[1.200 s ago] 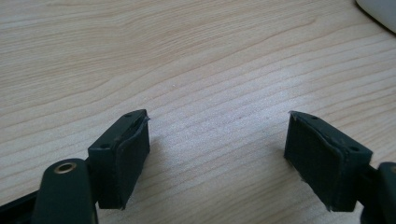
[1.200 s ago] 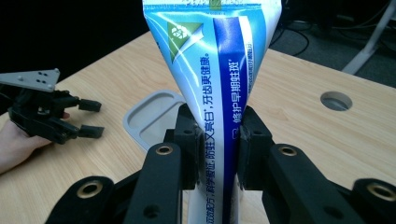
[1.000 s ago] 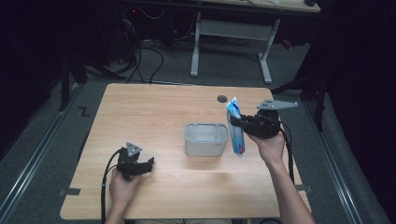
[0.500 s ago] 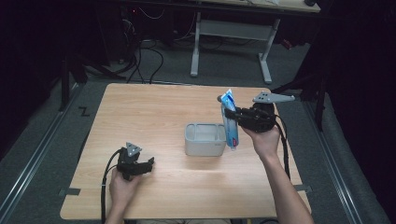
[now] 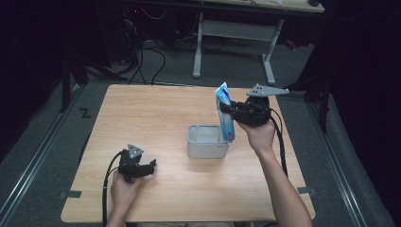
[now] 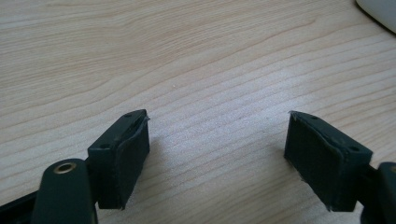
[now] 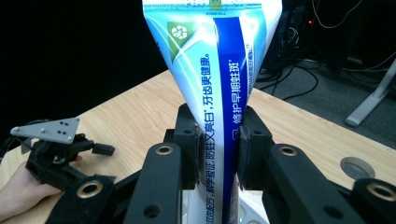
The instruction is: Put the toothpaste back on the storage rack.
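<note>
A blue and white toothpaste tube (image 5: 224,109) stands nearly upright, its crimped end up, with my right gripper (image 5: 227,113) shut on its middle. In the right gripper view the two black pads (image 7: 189,140) press on the tube (image 7: 219,70) from both sides. The tube's lower end hangs over the right edge of a grey rectangular container (image 5: 205,150) at the table's centre. My left gripper (image 5: 151,164) rests on the table near the front left, open, its jaws (image 6: 217,135) wide apart over bare wood with nothing between them.
The wooden table (image 5: 151,113) has open room to the left and at the front. A small round dark disc (image 7: 357,167) lies on the table behind the tube. Dark floor, cables and another desk's legs (image 5: 269,61) lie beyond the far edge.
My right gripper has carried the tube up and to the left, from beside the container to over its right edge, and the tube stands more upright. The left gripper has not moved.
</note>
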A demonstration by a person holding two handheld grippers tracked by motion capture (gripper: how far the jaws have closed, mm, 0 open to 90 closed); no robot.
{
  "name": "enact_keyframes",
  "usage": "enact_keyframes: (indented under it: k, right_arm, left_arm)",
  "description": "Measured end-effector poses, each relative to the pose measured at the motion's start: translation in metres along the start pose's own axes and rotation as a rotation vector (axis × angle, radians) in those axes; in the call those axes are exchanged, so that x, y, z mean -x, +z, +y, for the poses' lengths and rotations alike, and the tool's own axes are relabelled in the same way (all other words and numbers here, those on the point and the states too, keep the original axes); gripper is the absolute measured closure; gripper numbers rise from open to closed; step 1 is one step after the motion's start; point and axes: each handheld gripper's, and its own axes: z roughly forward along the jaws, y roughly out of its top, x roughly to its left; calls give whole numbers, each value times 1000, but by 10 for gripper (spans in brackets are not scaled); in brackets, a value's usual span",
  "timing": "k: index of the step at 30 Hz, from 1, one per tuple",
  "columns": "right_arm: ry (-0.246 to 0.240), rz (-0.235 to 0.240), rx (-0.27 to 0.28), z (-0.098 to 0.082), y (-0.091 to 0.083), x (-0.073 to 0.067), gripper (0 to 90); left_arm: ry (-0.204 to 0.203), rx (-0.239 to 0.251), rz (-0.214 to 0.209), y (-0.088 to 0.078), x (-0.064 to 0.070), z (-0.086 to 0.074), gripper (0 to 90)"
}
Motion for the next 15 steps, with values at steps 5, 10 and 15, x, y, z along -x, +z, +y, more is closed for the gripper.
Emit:
enact_keyframes:
  k: [5, 10, 15]
  right_arm:
    - [0, -8, 7, 4, 8, 0, 737]
    - [18, -8, 25, 6, 12, 1, 736]
    - [25, -22, 23, 7, 15, 3, 737]
  left_arm:
    - [0, 0, 0, 0, 0, 0, 225]
    - [0, 0, 0, 0, 0, 0, 225]
    - [0, -1, 0, 0, 0, 0, 225]
